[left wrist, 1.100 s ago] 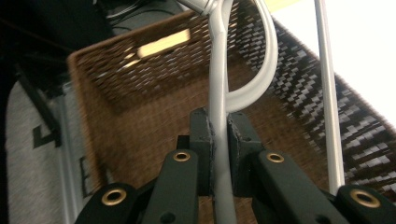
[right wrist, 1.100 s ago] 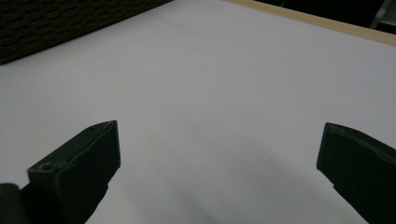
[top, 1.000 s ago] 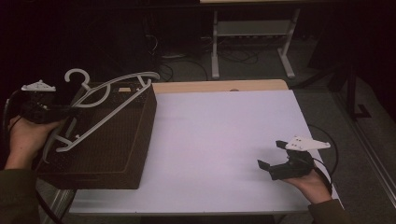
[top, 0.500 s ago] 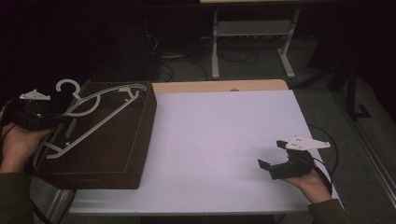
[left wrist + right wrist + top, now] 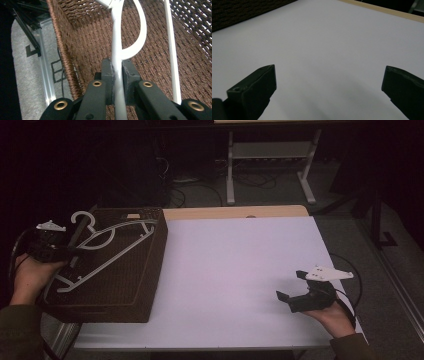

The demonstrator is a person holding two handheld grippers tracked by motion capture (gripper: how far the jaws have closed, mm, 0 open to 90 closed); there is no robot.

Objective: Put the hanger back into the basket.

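L gripper pinches the white hanger by its neck, pads pressed on the plastic from both sides w/ the hook curling just ahead of the jaws. Hanger lies tilted across the top of the brown wicker basket, which sits under and ahead of that gripper at the table's left edge. R gripper, jaws spread wide w/ nothing between, rests low over bare white tabletop, well apart from basket.
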